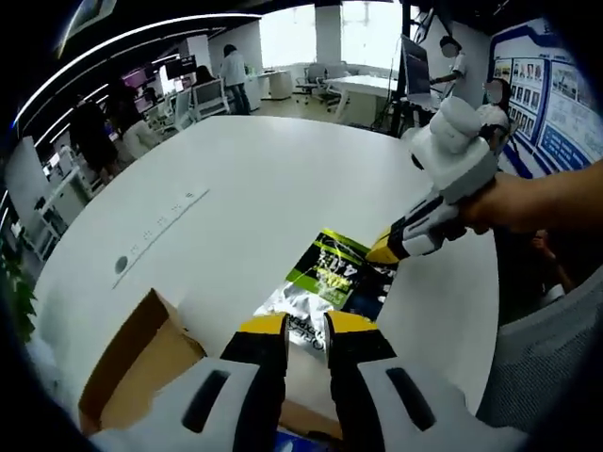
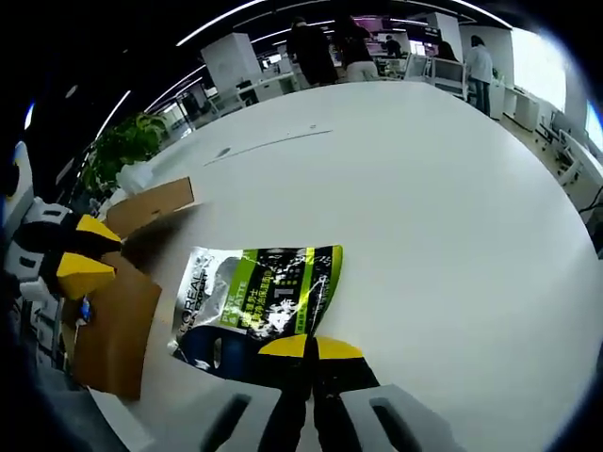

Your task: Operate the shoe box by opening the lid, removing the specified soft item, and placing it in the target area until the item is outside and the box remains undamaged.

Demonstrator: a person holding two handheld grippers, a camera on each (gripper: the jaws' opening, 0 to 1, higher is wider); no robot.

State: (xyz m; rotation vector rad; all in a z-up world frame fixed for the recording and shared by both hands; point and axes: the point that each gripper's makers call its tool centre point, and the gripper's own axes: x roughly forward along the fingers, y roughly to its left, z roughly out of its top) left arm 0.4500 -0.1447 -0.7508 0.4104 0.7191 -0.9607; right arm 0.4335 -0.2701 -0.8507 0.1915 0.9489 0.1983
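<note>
Right gripper view: right gripper (image 2: pixel 311 350) has its yellow tips pressed together w/ no gap, sitting right at the near edge of the soft pouch (image 2: pixel 259 303). Looks pinched on that edge, tho the contact itself is partly hidden by the tips. Pouch (green/black/silver foil pack) lies flat on the white table (image 2: pixel 443 188), just ahead of the tips and fully outside the shoe box (image 2: pixel 118 325), which sits off to the tool's left w/ its cardboard flap (image 2: pixel 151 205) up and open.

Left gripper view: left gripper (image 1: pixel 304 327) jaws nearly shut, narrow slit between them, nothing clamped; tips hover just over the pouch's near end (image 1: pixel 330 282), box wall (image 1: pixel 141 353) to its left. Right gripper comes in from the right, tips at the pouch's far corner.

Step, by my read: placing phase, item out, lid open, box looks intact. Next move prob calls for: confirm the pouch is in the target area (no marking visible, can't tell), then let go w/ right gripper and lift straight off w/o dragging the foil; keep left gripper off the box flap.
</note>
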